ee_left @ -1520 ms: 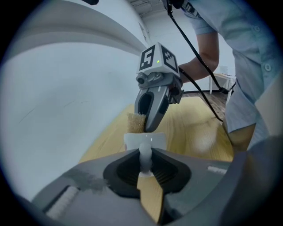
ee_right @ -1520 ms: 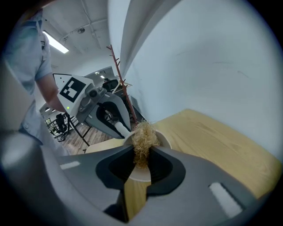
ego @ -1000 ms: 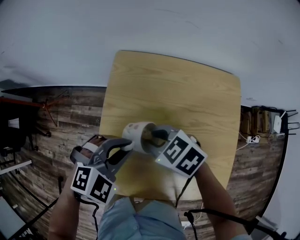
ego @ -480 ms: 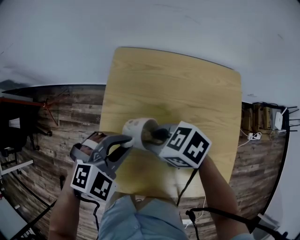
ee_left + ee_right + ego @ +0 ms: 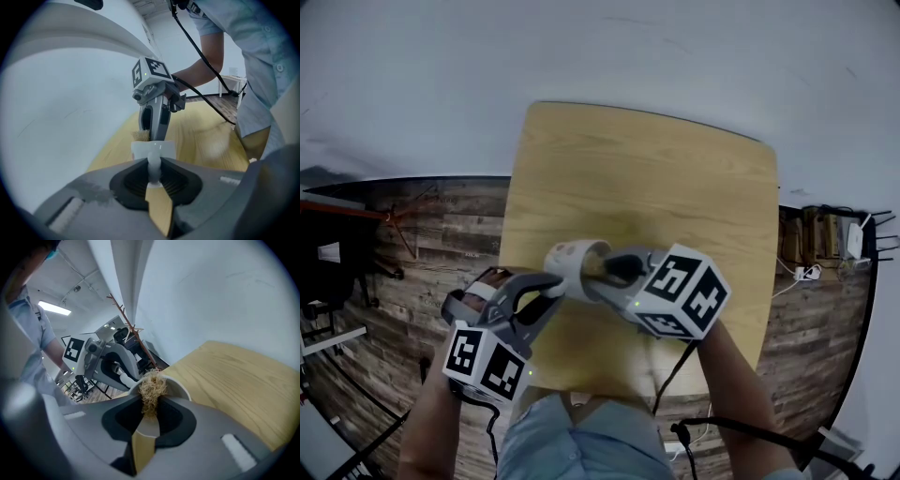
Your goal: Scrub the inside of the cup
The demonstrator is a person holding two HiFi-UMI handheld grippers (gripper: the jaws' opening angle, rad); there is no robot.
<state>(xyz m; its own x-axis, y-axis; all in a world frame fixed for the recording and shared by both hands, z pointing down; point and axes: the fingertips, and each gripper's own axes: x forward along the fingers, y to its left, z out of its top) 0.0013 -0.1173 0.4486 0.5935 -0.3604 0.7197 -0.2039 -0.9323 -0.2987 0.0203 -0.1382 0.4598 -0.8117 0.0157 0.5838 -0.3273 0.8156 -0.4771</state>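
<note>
There, the left gripper (image 5: 153, 170) was clamped on the handle (image 5: 153, 159) of a white ceramic cup (image 5: 570, 260), while the right gripper (image 5: 149, 411) pinched a tan fibrous scrubber (image 5: 152, 389) inside the cup's mouth, over a light wooden table (image 5: 675, 187).

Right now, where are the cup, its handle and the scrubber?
cup (image 5: 568, 262), head view, outer wall.
handle (image 5: 154, 164), left gripper view, its middle.
scrubber (image 5: 151, 389), right gripper view, fibre tuft.

White cup (image 5: 571, 262) tilted, tan fibre scrubber (image 5: 152, 389) inside.
</note>
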